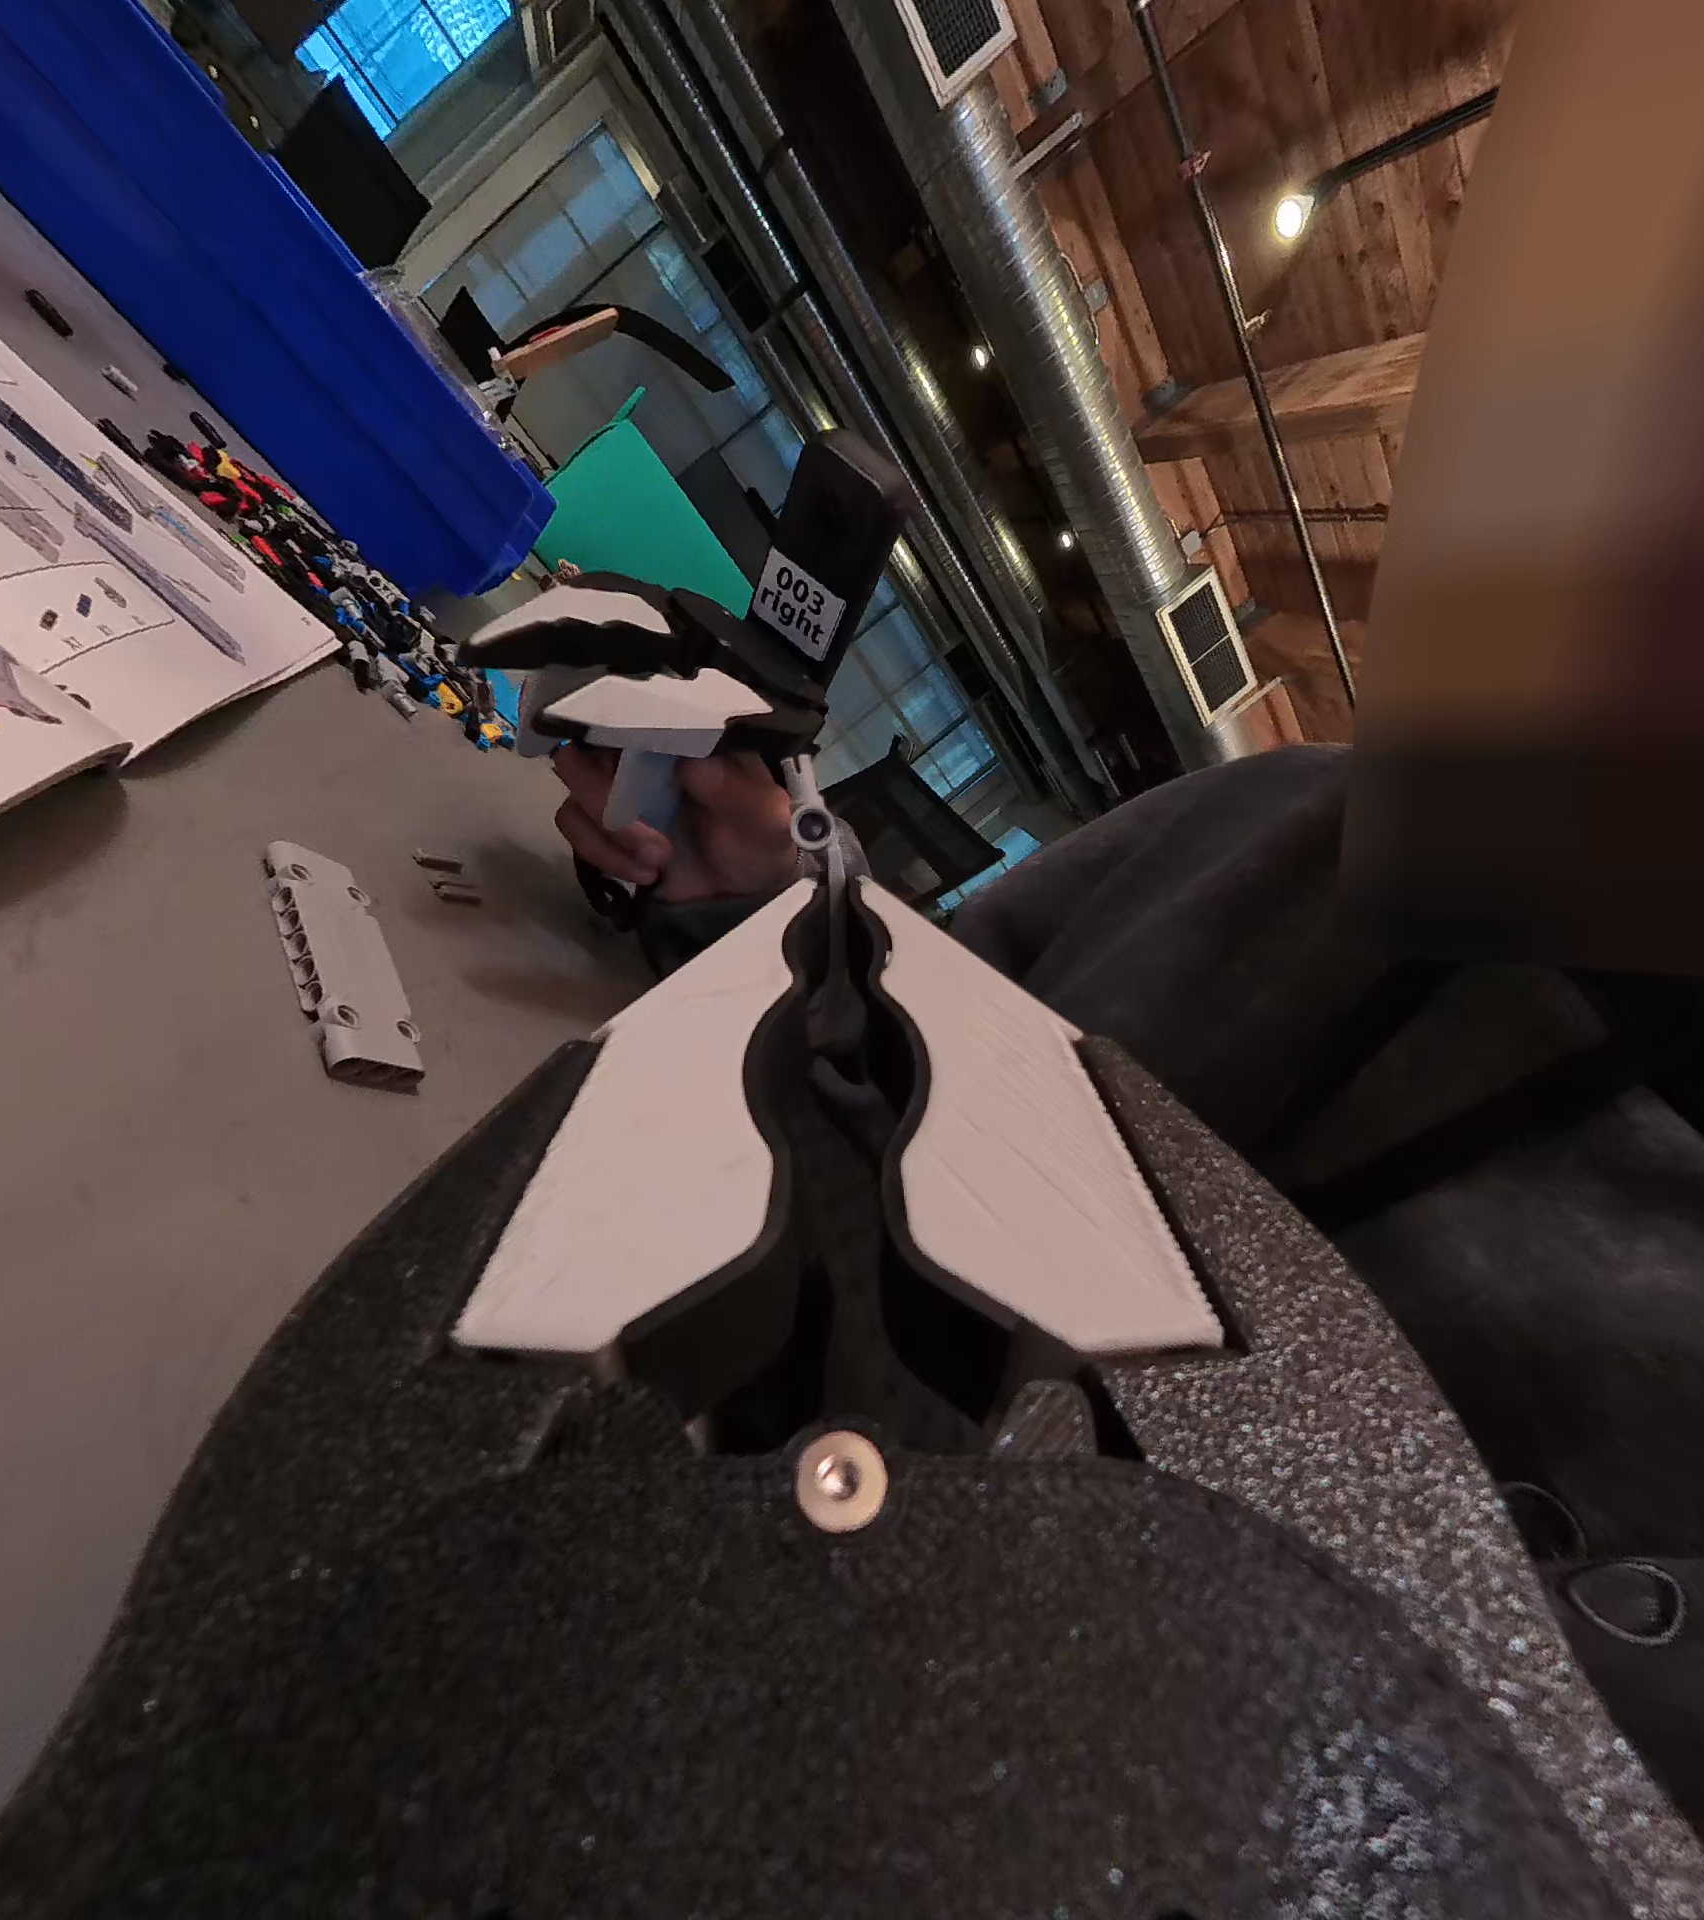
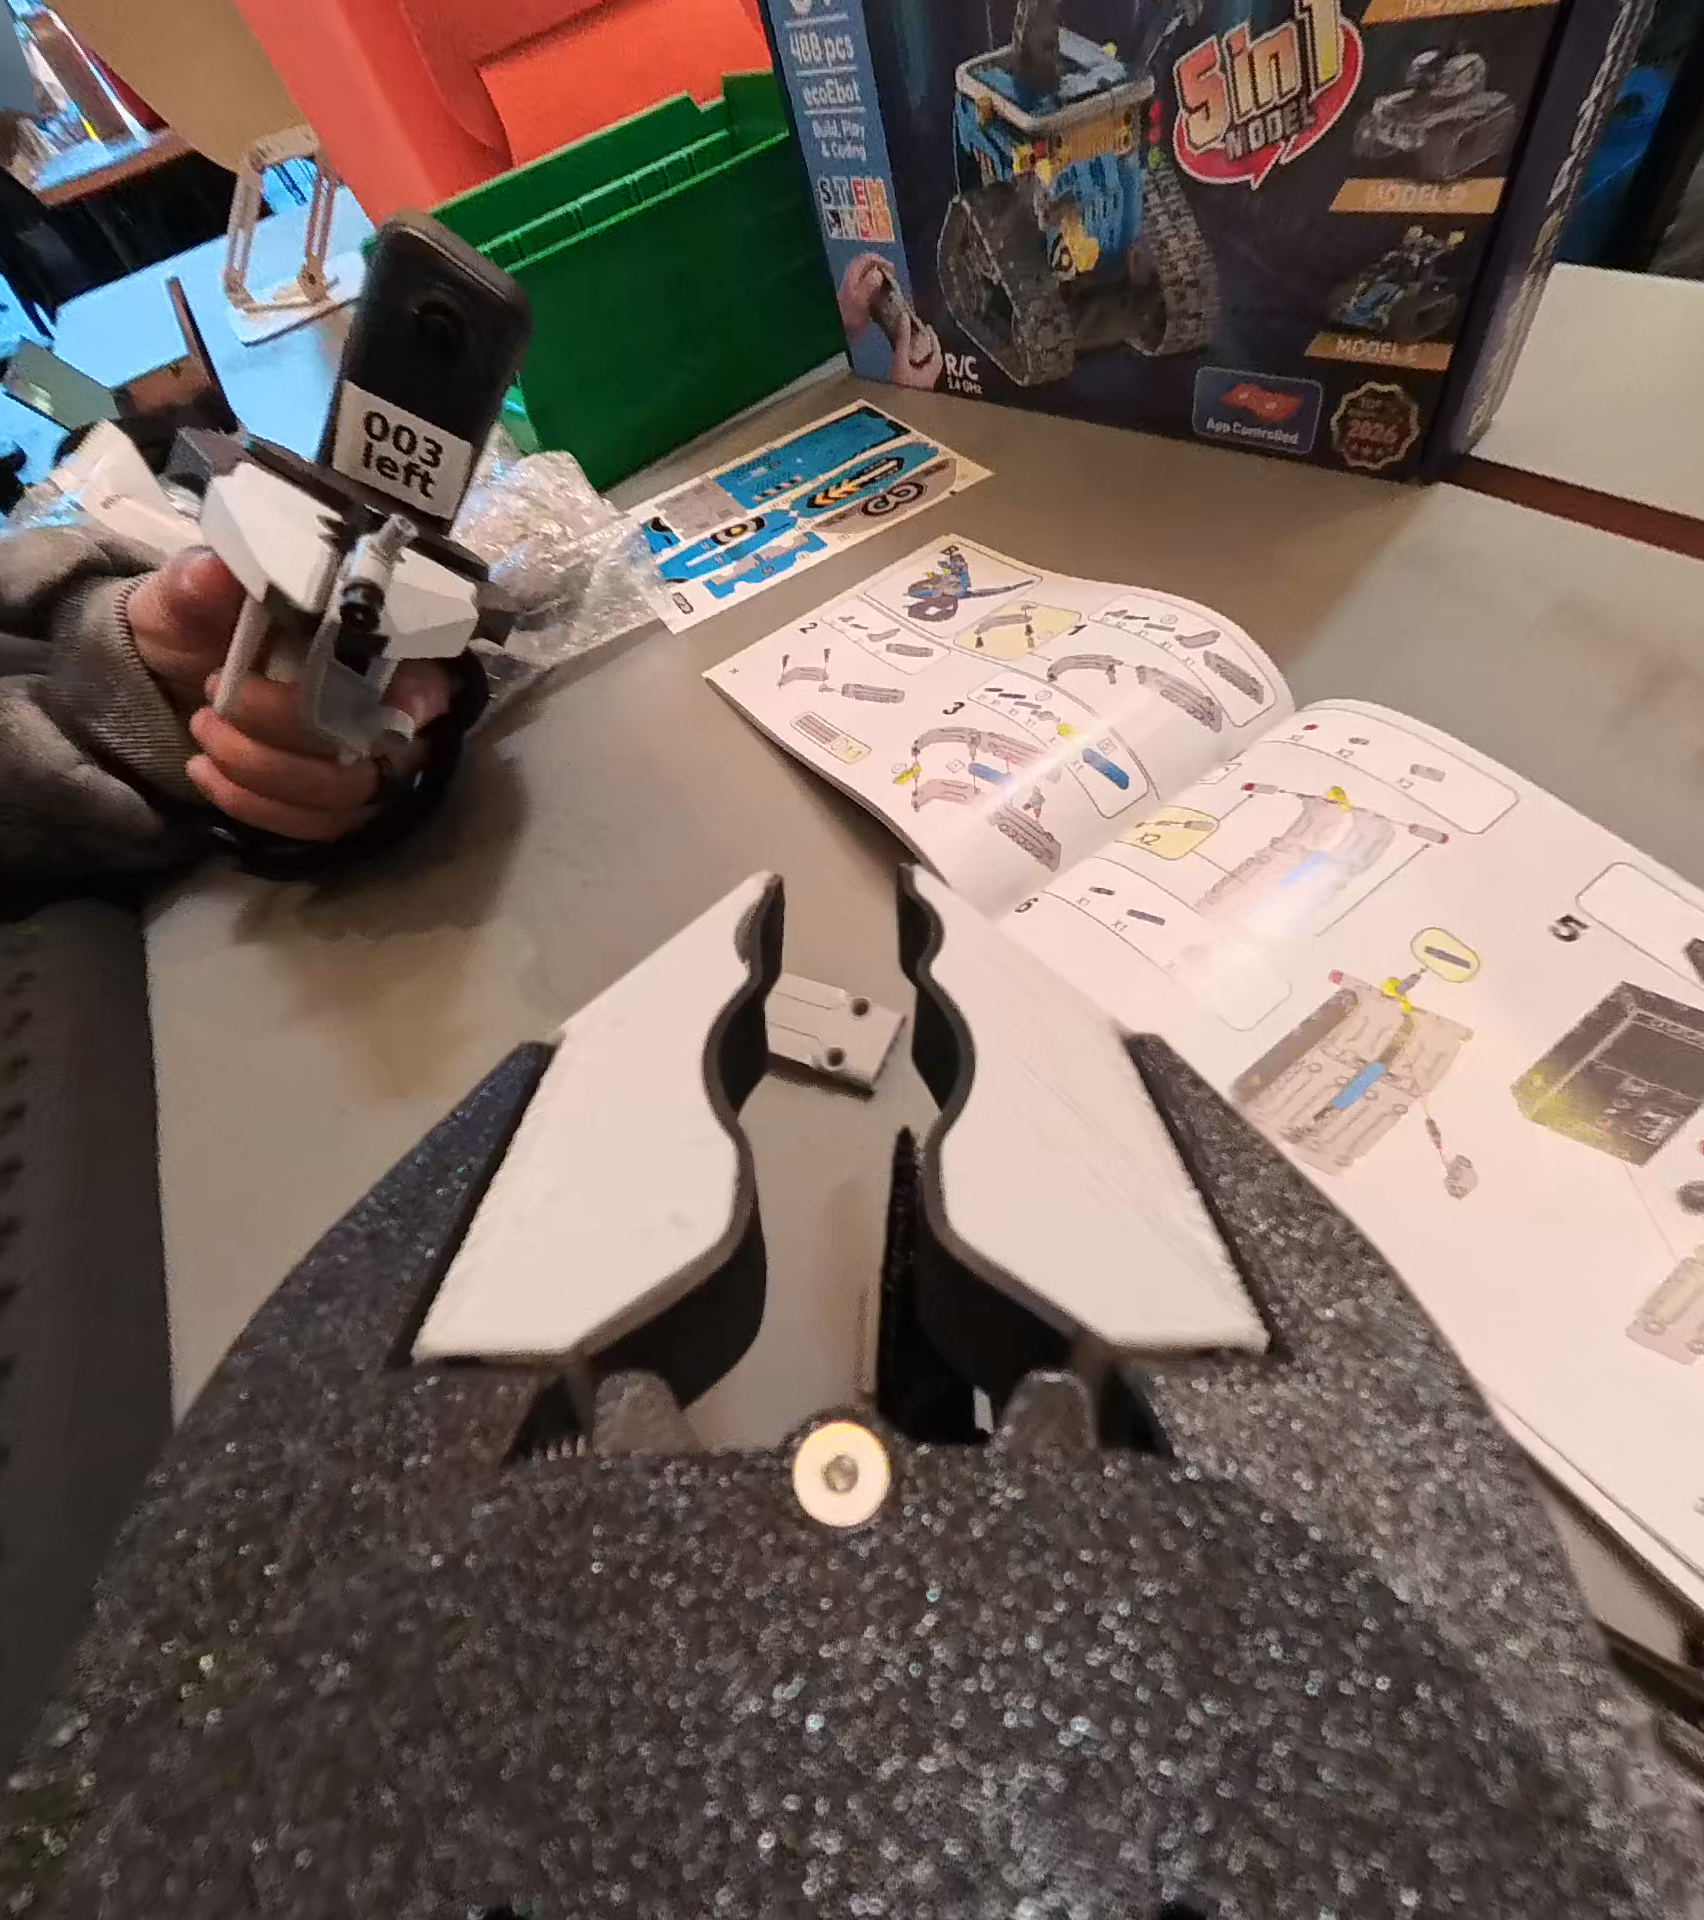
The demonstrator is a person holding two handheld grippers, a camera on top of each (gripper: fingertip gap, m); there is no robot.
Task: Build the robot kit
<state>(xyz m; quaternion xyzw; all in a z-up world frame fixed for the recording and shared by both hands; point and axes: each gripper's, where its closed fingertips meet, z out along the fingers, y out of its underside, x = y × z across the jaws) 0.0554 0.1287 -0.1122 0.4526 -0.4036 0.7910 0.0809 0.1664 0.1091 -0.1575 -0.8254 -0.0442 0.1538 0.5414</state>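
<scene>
The left gripper [image 1: 835, 883] is clenched on a thin grey connector rod [image 1: 812, 821], its tip poking out past the fingertips, raised off the grey table [image 1: 204, 1143]. The right gripper [image 2: 840, 894] is released, jaws apart, hovering just above a small grey building piece [image 2: 832, 1034] lying on the table beside the open instruction booklet [image 2: 1347, 935]. A grey perforated beam [image 1: 344, 966] lies flat near the left gripper (two tiny pins beside it), with a pile of small coloured parts [image 1: 339, 571] farther off.
</scene>
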